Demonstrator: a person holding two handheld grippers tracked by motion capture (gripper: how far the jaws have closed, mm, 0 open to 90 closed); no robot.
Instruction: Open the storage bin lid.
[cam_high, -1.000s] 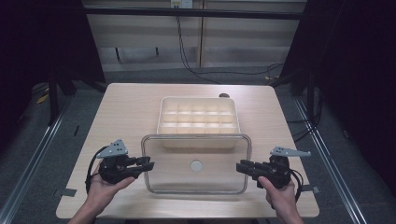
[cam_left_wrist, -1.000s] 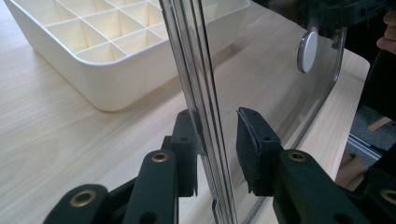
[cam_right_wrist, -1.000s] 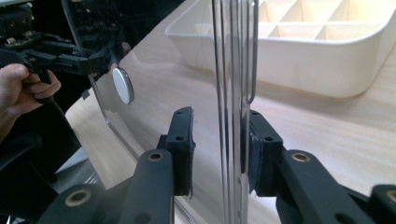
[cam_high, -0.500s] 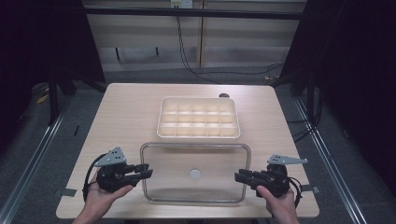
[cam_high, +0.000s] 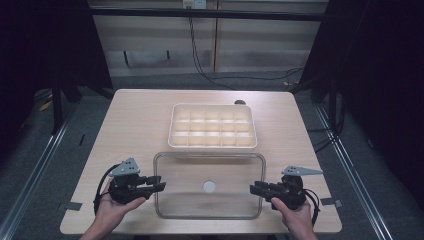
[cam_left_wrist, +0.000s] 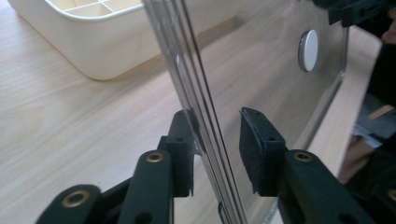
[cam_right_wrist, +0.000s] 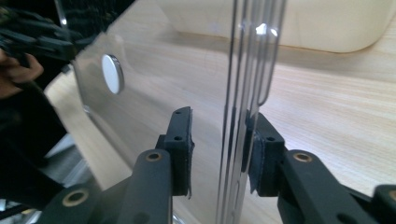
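Clear lid (cam_high: 209, 186), stiff, light and likely slippery, lies flat on the worktop (cam_high: 135, 120) just before the tray (cam_high: 212, 126), best gripped at its short edges. Left tool (cam_left_wrist: 215, 144) straddles its rim, jaws just eased apart. Right tool (cam_right_wrist: 218, 144) likewise, loosened.

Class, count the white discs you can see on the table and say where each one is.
1. The disc sits at the middle of the clear lid, which is nearer the person than the tray.
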